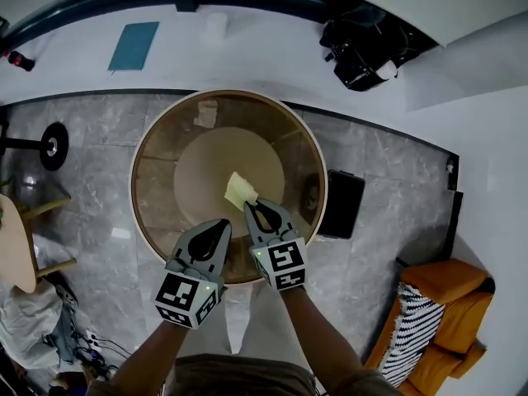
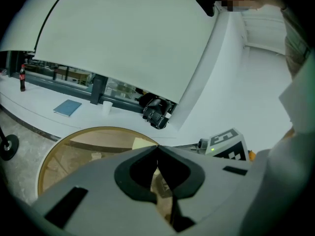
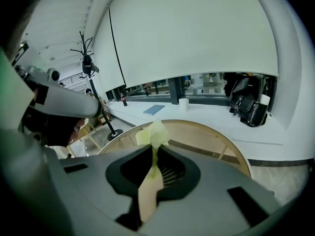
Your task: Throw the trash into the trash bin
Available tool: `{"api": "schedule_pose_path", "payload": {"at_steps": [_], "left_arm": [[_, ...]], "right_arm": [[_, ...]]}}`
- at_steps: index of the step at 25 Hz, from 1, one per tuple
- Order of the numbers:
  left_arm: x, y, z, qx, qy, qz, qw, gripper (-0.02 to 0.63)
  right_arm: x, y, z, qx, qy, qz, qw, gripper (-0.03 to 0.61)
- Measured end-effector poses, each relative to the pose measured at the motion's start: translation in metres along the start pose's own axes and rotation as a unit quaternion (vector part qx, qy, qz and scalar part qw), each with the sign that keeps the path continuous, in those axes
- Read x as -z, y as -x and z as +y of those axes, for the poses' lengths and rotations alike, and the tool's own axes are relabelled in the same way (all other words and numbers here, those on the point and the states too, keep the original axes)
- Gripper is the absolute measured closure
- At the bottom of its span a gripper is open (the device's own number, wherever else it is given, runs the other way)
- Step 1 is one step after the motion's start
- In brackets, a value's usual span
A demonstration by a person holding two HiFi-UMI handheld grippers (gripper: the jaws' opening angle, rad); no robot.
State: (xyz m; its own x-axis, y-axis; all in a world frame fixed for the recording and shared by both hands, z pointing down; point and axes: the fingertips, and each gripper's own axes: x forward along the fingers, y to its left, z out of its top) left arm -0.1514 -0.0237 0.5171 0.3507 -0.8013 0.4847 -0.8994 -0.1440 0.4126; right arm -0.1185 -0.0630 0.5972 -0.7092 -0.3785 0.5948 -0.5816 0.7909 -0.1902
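A crumpled yellow paper scrap sticks up from my right gripper, whose jaws are shut on it above the near part of the round glass-topped table. In the right gripper view the scrap fans out just past the pinched tips of the right gripper. My left gripper hangs close beside the right one, shut with nothing in it; its tips meet in its own view. A second pale scrap lies at the table's far side. I cannot pick out a trash bin with certainty.
A black rectangular box stands on the floor right of the table. Along the white ledge behind are a black bag, a blue book and a white cup. An orange armchair sits at lower right, a coat stand base at left.
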Motion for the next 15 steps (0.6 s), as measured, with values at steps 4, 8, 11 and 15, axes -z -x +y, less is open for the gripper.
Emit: {"api": "schedule_pose_path", "payload": {"at_steps": [4, 8, 11, 15], "left_arm": [[0.002, -0.021, -0.037, 0.019, -0.010, 0.002, 0.9998, 0.594], [0.008, -0.050, -0.089, 0.050, -0.020, 0.008, 0.9985, 0.594], [0.015, -0.074, -0.134, 0.079, -0.031, 0.016, 0.9963, 0.594], [0.025, -0.105, -0.195, 0.115, -0.046, 0.027, 0.9919, 0.594]], "right_arm": [[0.007, 0.030, -0.031, 0.022, -0.010, -0.006, 1.000, 0.531], [0.025, 0.072, -0.077, 0.055, -0.019, -0.009, 0.998, 0.531], [0.041, 0.110, -0.114, 0.084, -0.032, -0.007, 0.996, 0.531], [0.066, 0.163, -0.162, 0.120, -0.052, -0.009, 0.991, 0.531]]}}
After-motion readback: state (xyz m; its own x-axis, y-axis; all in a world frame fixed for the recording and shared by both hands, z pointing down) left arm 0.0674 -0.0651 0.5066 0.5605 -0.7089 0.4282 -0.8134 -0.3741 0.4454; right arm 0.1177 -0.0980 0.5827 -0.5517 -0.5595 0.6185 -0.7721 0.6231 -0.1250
